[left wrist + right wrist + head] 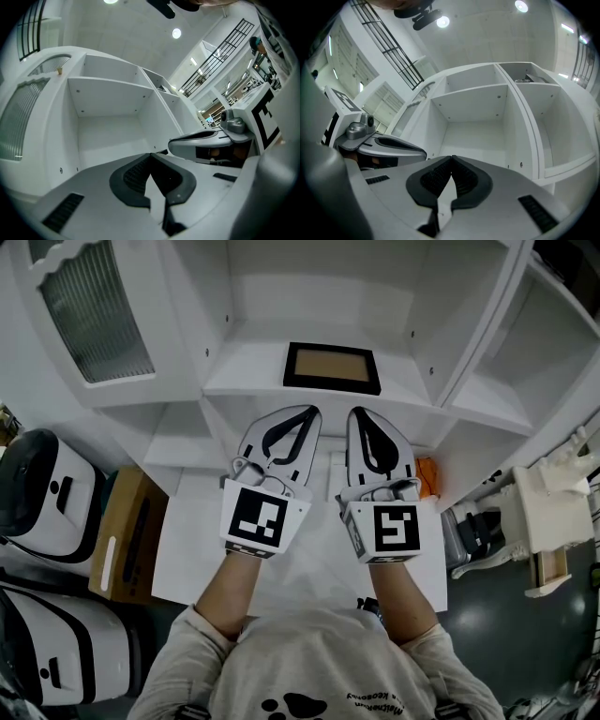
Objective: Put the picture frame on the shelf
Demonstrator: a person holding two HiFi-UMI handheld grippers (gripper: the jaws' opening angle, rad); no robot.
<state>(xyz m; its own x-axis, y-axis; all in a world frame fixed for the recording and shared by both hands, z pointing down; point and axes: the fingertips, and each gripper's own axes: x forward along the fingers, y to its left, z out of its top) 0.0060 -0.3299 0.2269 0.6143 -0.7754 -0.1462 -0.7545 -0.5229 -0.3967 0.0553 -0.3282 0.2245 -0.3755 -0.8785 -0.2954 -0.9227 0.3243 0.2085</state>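
Head view: the picture frame [332,368] lies flat on the shelf [246,373], just ahead of both tips. Left gripper [313,412] and right gripper [357,414] are clenched on nothing. Best, I judge, to draw them straight back without brushing the shelf edge.

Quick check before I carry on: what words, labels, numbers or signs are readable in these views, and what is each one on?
Nothing reads clearly.
On the shirt print: small lettering, upside down, too blurred to read.
On the left gripper: a black-and-white square marker on its cube, no letters.
On the right gripper: a second marker of the same kind, no letters.
On the picture frame: no writing.
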